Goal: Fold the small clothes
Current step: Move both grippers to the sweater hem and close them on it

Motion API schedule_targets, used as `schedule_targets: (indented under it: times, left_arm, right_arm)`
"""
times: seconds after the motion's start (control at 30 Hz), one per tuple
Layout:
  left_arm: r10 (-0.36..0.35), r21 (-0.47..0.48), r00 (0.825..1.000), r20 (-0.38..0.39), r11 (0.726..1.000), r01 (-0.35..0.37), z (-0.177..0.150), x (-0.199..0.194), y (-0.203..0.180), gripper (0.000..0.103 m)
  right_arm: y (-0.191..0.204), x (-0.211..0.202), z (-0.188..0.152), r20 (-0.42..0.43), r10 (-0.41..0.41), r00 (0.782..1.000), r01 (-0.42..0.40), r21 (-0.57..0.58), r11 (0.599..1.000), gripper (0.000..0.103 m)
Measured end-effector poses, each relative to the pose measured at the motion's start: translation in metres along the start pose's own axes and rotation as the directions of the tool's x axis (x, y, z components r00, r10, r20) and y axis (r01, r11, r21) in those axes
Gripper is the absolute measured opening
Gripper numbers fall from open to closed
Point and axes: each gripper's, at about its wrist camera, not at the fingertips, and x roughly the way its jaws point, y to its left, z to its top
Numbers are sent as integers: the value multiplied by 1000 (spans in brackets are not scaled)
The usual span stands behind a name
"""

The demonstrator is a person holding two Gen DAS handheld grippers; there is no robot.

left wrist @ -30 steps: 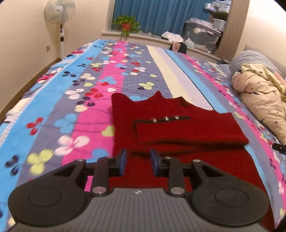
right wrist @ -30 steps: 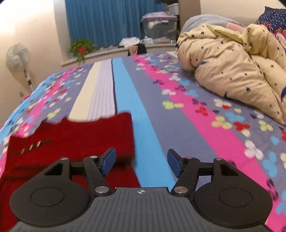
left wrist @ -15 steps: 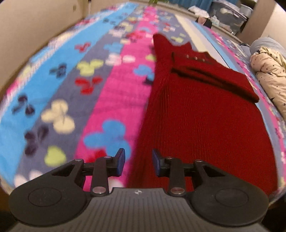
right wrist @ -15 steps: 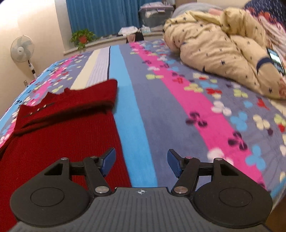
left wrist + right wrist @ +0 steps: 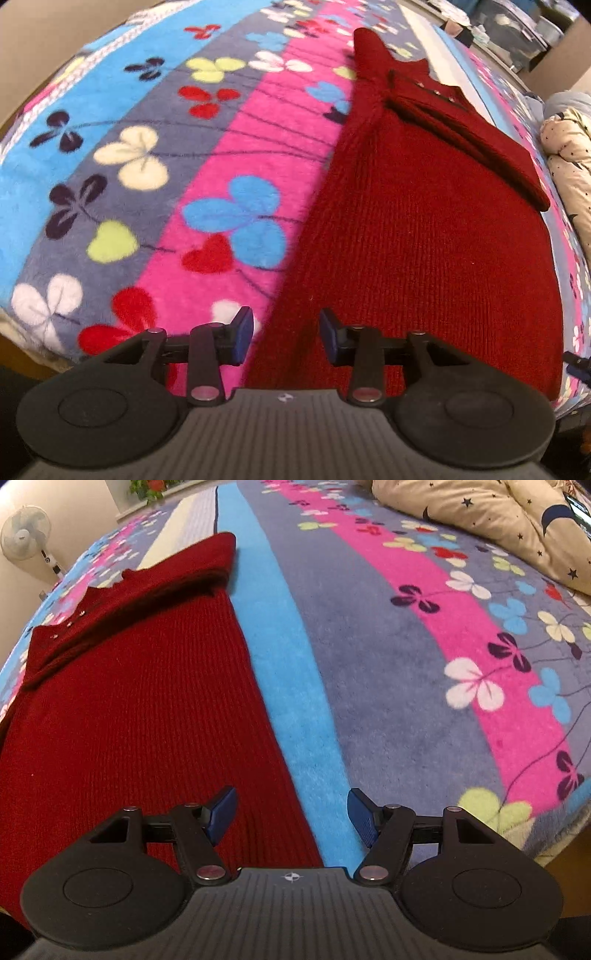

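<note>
A dark red knit sweater [image 5: 424,236] lies flat on the flowered bedspread [image 5: 229,158], with its sleeves folded across the chest at the far end. It also shows in the right wrist view [image 5: 129,716]. My left gripper [image 5: 286,334] is open and empty, low over the sweater's near left hem corner, its jaws either side of the left edge. My right gripper [image 5: 291,818] is open and empty, low over the near right hem corner, its left finger over the knit and its right finger over the blue stripe.
A rumpled cream duvet with stars [image 5: 498,520] lies at the right of the bed, also in the left wrist view [image 5: 569,147]. A standing fan [image 5: 24,539] is at the far left wall. The bed's near edge [image 5: 554,853] drops off just below both grippers.
Both grippers have pulled back from the sweater's folded sleeves toward its near hem and dropped low over the bed. Both stay open and empty.
</note>
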Motion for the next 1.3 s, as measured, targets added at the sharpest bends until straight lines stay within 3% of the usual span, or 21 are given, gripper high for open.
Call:
schedule_targets:
  times: [0.17, 0.77, 0.83, 0.97, 1.03, 1.07, 1.17, 1.3]
  left_arm:
    - [14, 64, 998, -55, 998, -11, -5, 10, -9, 44]
    - [40, 100, 998, -56, 994, -34, -7, 14, -8, 44]
    - [45, 112, 997, -55, 993, -38, -8, 14, -9, 44]
    - [47, 139, 998, -52, 990, -39, -9, 14, -13, 36]
    - [25, 146, 999, -41, 989, -19, -10, 11, -15, 14]
    - [9, 152, 999, -32, 988, -4, -10, 8, -16, 14]
    - [-58, 183, 998, 25, 982, 52, -11, -9, -23, 11]
    - [-141, 260, 981, 130, 960, 103, -15, -44, -37, 11]
  right_arm:
    - [6, 13, -8, -95, -9, 995, 4, -51, 999, 67]
    - [12, 15, -8, -105, -25, 994, 15, -99, 995, 63]
    - [13, 15, -8, -108, -16, 994, 5, -104, 995, 59]
    - [18, 13, -10, -111, 13, 994, -28, -131, 991, 33]
    - [19, 11, -9, -101, 23, 995, -36, -134, 990, 23]
    - [19, 8, -9, -90, 36, 995, -47, -125, 991, 11]
    - [12, -10, -1, -21, 135, 991, -136, -61, 989, 7]
    - [10, -44, 10, 82, 251, 964, -250, -28, 968, 7]
